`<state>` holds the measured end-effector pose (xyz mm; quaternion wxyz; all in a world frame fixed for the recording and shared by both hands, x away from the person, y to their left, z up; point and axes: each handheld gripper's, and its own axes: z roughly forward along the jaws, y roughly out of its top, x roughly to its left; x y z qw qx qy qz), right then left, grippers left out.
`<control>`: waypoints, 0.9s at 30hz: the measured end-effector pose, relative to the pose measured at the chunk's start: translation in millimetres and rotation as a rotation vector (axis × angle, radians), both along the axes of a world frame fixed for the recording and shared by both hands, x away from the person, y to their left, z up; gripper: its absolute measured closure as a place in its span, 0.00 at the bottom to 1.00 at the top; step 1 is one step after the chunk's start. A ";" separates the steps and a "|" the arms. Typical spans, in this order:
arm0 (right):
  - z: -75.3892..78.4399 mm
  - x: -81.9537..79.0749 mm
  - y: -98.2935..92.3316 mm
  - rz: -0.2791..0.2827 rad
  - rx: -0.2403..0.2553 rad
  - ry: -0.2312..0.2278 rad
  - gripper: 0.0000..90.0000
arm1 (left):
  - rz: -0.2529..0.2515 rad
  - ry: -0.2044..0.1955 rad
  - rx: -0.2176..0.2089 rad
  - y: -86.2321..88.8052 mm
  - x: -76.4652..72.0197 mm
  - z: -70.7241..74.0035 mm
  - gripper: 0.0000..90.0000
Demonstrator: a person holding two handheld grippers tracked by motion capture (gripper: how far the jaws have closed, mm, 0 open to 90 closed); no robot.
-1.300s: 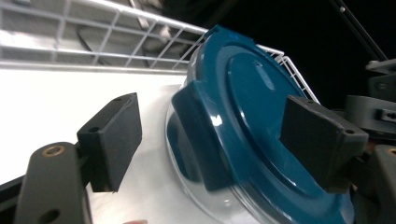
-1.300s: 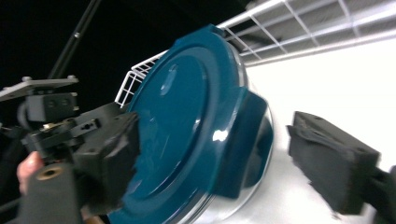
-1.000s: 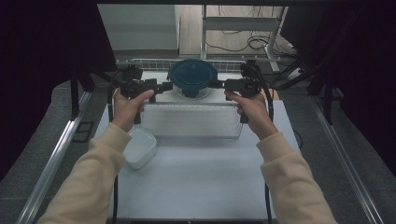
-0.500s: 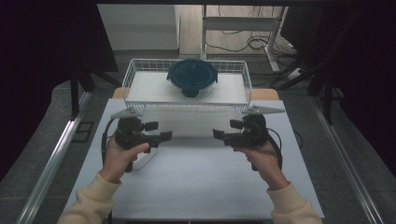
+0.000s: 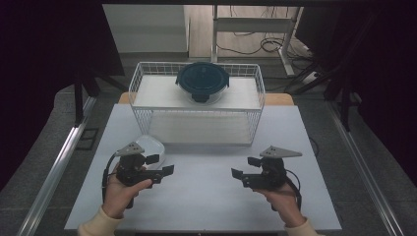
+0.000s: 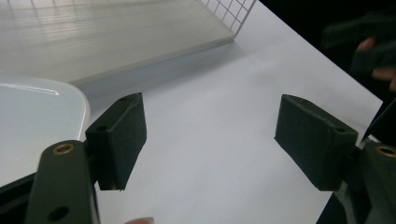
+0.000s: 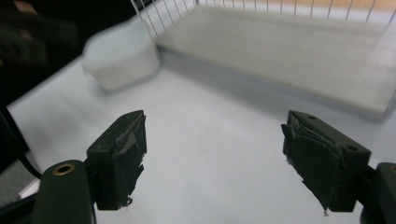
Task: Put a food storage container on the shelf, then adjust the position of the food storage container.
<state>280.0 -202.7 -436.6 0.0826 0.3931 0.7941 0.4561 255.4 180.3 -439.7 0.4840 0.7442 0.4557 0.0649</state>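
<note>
A white wire rack (image 5: 196,118) stands at the far half of the table, and a round dark-blue lidded container (image 5: 202,81) sits on its top shelf. A white rounded tub (image 5: 150,146) rests on the table just in front of the rack's left corner. My left gripper (image 5: 161,164) hovers low beside that tub, open with nothing between its pads; the tub's rim (image 6: 37,112) lies just left of the left pad (image 6: 119,140). My right gripper (image 5: 244,167) is low over the bare table at the near right; its jaws have just been closing a little but stand open and empty (image 7: 224,158).
The white tabletop (image 5: 206,196) stretches between the two grippers. The rack's pale bottom board (image 7: 280,51) lies ahead of the right gripper, with the tub (image 7: 122,53) off to its left. Metal rails (image 5: 59,162) flank the table.
Both hands have pulled back from the rack's upper corners toward the near edge and dropped low over the table. The rack and the blue container stay in place.
</note>
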 end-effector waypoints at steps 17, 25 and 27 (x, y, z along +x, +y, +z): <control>-18.0 1.6 -1.4 0.030 0.050 0.084 0.25 | 0.011 -0.009 0.103 -1.0 -5.8 -16.2 0.27; -10.5 5.6 -9.5 0.012 0.021 0.049 0.25 | 0.030 -0.037 0.106 8.2 -5.7 -9.7 0.26; -9.1 5.3 -12.7 0.010 0.022 0.050 0.25 | 0.032 -0.038 0.106 11.1 -4.3 -7.4 0.26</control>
